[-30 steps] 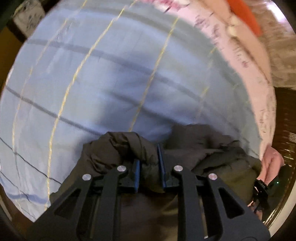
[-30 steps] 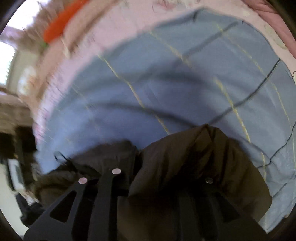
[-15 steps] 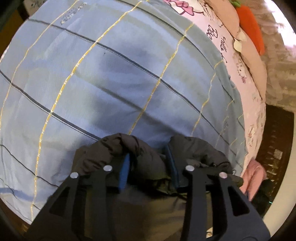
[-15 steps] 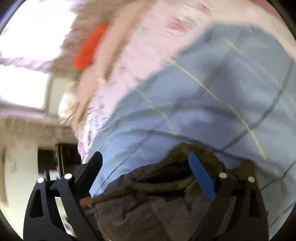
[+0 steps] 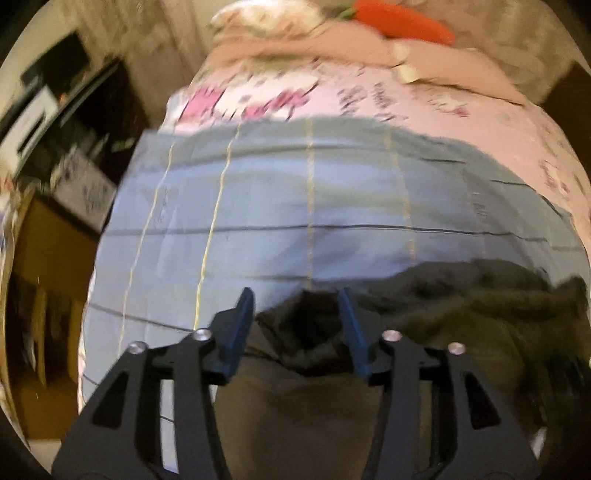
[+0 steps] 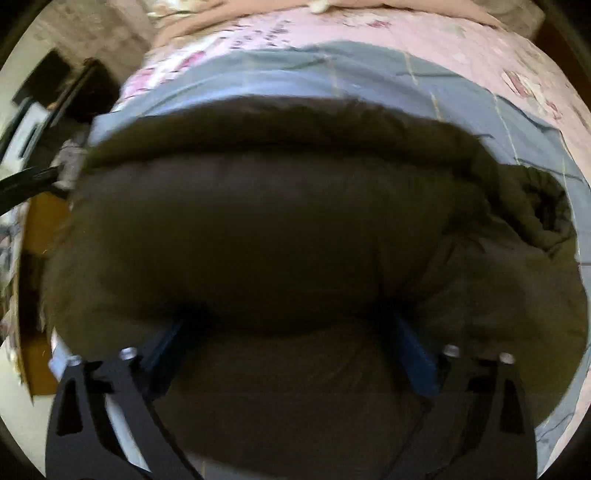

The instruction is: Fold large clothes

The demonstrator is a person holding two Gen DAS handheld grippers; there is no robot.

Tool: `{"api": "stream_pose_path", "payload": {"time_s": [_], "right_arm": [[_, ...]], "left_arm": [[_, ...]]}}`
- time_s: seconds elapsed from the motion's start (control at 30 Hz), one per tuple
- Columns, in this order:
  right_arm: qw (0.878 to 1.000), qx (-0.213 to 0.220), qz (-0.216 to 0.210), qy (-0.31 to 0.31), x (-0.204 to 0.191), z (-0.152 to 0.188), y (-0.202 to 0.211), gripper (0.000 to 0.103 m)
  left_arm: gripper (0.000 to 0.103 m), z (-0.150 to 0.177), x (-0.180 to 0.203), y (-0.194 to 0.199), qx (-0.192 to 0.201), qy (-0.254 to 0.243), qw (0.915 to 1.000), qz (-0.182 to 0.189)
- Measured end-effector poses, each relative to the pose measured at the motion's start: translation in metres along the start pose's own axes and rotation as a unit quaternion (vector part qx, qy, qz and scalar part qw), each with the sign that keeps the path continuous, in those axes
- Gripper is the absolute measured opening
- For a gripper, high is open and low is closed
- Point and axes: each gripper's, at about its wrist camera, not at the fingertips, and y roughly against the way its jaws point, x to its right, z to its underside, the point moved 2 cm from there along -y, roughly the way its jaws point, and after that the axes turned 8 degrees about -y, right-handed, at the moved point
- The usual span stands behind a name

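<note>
A dark olive padded jacket (image 6: 280,229) lies on a blue checked sheet (image 5: 303,206) on the bed. In the left wrist view its bunched edge (image 5: 461,306) runs from between my fingers off to the right. My left gripper (image 5: 297,306) is open, its blue pads on either side of a fold of the jacket without squeezing it. My right gripper (image 6: 288,332) is open wide, low over the jacket; a thick folded-over roll of it fills the view and hides the fingertips.
A pink printed bedspread (image 5: 424,99) lies beyond the blue sheet, with pillows and an orange carrot plush (image 5: 402,20) at the head. Dark furniture and boxes (image 5: 55,122) stand off the bed's left side.
Both grippers opened and let go of the jacket. The jacket now lies folded over on the sheet, and both cameras tilted up toward the head of the bed.
</note>
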Motion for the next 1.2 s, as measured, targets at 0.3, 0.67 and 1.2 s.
{"api": "stream_pose_path", "payload": {"time_s": [0.3,0.67,1.2], "right_arm": [[0.995,-0.004,0.068,-0.068,-0.003,-0.054,-0.039,0.102],[0.998,0.058,-0.034,-0.008,-0.092,-0.035,0.028,0.099],[0.974,-0.037,0.166,0.149,-0.254,-0.054,-0.141,0.102]], "left_arm": [[0.065,0.052,0.009,0.005,-0.026,0.020,0.9980,0.055],[0.067,0.103,-0.027,-0.048,-0.077,0.085,0.9911,0.067],[0.075,0.159,-0.059,-0.053,-0.100,0.162,0.9743,0.119]]}}
